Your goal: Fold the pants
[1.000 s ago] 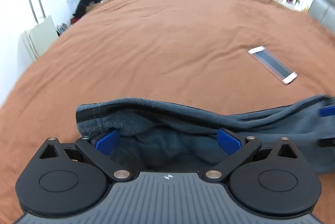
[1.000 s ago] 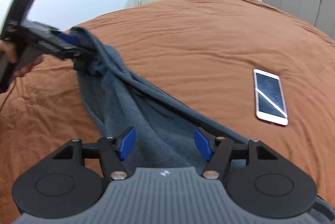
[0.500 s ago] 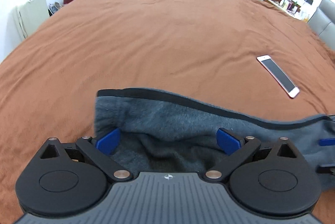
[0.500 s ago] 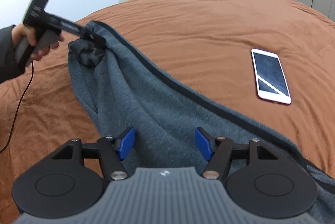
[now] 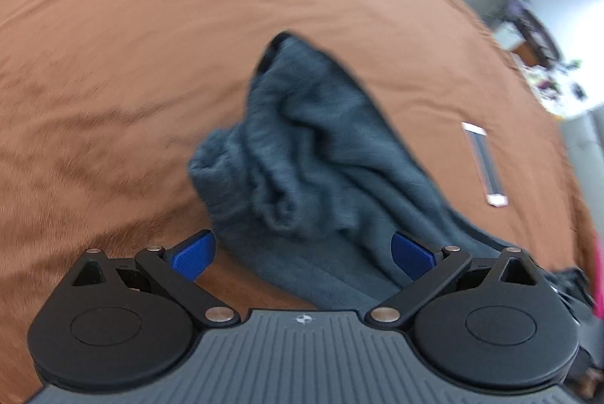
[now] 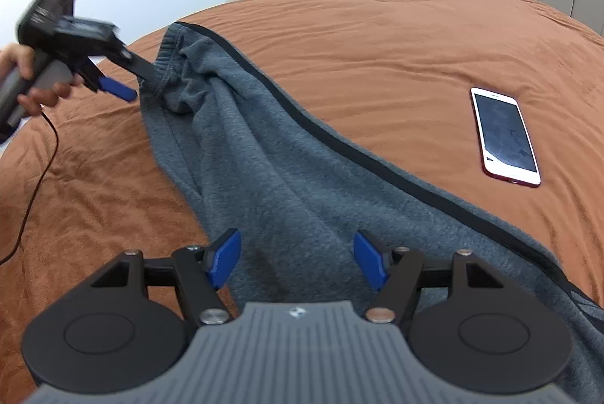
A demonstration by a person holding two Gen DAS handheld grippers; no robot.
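While grey sweatpants (image 6: 287, 170) lie in a loose, rumpled band along the near edge of a bed spread with a rust-brown cover (image 6: 377, 37), neither tool has a firm hold on them. The right gripper (image 6: 298, 260) points steeply down over the cloth with its blue pads parted and clear of the fabric between them, so it grips nothing. The left gripper (image 5: 302, 255), seen from its own blurred view, likewise stands spread over the bunched waistband end (image 6: 177, 71); from the right wrist view one of its fingers appears to lie against or under that elastic edge, though whether it is hooked in cannot be told. A judgement from here: if that finger draws away with the waistband snagged on it, the end could be dragged off line and the creases already heaped there would be folded in. A bite taken too shallow, catching one layer only, would leave the legs sliding apart. A white phone (image 6: 506, 136) rests on the cover toward the bed's right side, just beyond the black side stripe (image 6: 339, 143), and a swept fold could catch it. The person's left hand (image 6: 37, 94) grasps the tool's handle at the left edge.
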